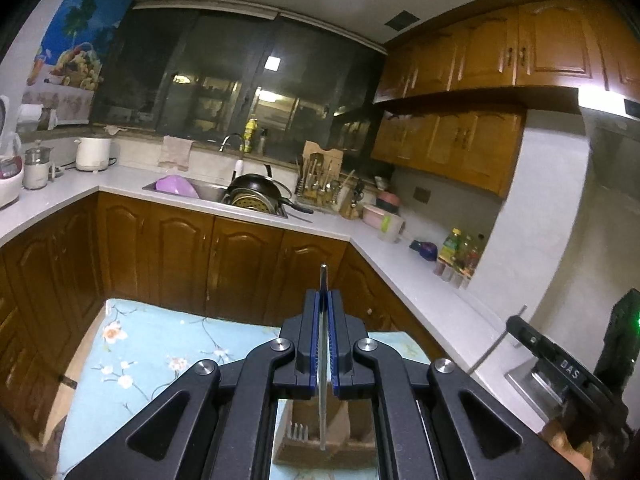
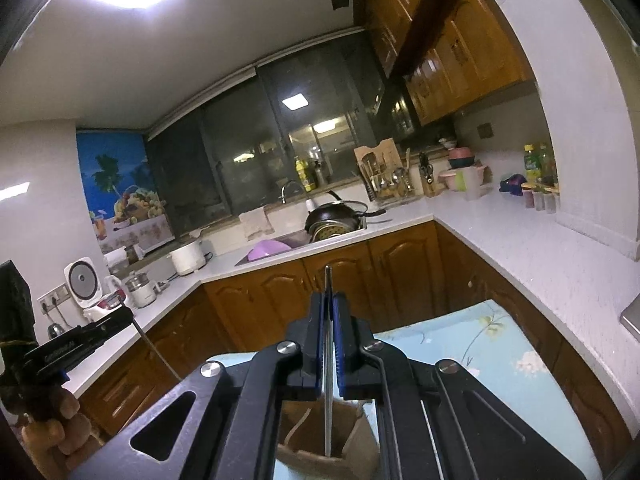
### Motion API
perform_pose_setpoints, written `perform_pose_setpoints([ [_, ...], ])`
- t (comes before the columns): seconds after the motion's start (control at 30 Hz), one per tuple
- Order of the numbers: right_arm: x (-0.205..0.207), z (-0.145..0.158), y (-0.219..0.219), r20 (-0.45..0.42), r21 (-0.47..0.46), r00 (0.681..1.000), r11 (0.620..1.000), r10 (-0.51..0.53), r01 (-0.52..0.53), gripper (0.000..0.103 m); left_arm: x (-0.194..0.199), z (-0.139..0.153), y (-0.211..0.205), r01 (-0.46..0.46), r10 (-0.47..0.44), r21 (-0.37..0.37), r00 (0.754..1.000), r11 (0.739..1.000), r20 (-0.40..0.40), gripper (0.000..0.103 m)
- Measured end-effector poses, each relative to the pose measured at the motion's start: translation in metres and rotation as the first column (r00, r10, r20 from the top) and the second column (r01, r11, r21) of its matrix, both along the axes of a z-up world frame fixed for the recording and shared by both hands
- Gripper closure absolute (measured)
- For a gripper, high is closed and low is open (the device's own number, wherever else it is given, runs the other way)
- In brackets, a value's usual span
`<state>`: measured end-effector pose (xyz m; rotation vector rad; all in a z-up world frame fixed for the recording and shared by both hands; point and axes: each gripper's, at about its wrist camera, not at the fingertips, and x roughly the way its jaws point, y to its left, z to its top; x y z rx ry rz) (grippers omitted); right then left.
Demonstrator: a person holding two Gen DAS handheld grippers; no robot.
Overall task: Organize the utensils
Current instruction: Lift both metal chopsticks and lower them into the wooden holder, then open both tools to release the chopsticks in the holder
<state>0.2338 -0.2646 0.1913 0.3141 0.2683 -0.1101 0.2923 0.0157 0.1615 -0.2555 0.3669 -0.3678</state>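
The left gripper (image 1: 323,300) has its two blue pads pressed together on one thin metal utensil (image 1: 323,280). The utensil stands up and down between the pads. Its top pokes out above them and its lower end hangs down over a brown wooden holder (image 1: 320,450). One fork head (image 1: 295,429) with its little prongs shows inside that holder. The holder sits on a light blue cloth with flowers (image 1: 160,344).

The right gripper (image 2: 329,304) is also squeezed tight on one thin metal utensil (image 2: 328,280), which stands up the same way. Its lower end reaches down into a brown holder (image 2: 320,444) on the same blue flower cloth (image 2: 480,344).

So there are two grippers, and each one pinches one utensil.

Each camera also sees the other gripper at the edge of its picture, with a thin rod sticking out of it.

Far behind, one sink (image 1: 208,192) holds one black pan (image 1: 256,186) and one purple bowl (image 1: 176,186).
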Motion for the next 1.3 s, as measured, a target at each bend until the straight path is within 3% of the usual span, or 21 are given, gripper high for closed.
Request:
perform_pose_setpoints([
  [0.3,0.019,-0.025,-0.004,-0.005,0.014,1.0,1.0,-0.022,0.022,0.099,0.031,-0.031,-0.012,-0.049,0.047,-0.056,0.998,0.997,-0.037,0.101],
  [0.47,0.029,-0.057,0.0,-0.045,0.027,0.999,0.999,-0.022,0.024,0.099,0.049,-0.062,-0.025,-0.056,0.051,-0.052,0.994,0.997,-0.093,0.101],
  [0.73,0.039,-0.101,0.002,-0.136,0.051,0.991,0.999,-0.005,0.012,0.098,0.078,-0.088,-0.038,-0.045,0.041,-0.022,0.983,0.999,-0.177,0.101],
  [1.17,0.038,-0.102,-0.011,-0.169,0.083,0.986,0.996,-0.002,0.017,0.097,0.079,-0.075,-0.033,-0.049,0.049,0.007,0.981,0.999,-0.188,0.1],
  [1.27,0.038,-0.103,-0.01,-0.171,0.091,0.985,0.996,0.004,0.012,0.091,0.077,-0.076,-0.032,-0.043,0.043,0.004,0.98,0.999,-0.193,0.099],
  [1.3,0.037,-0.103,-0.011,-0.176,0.093,0.984,0.996,0.0,0.017,0.083,0.076,-0.076,-0.031,-0.037,0.038,0.007,0.979,0.999,-0.203,0.095],
])
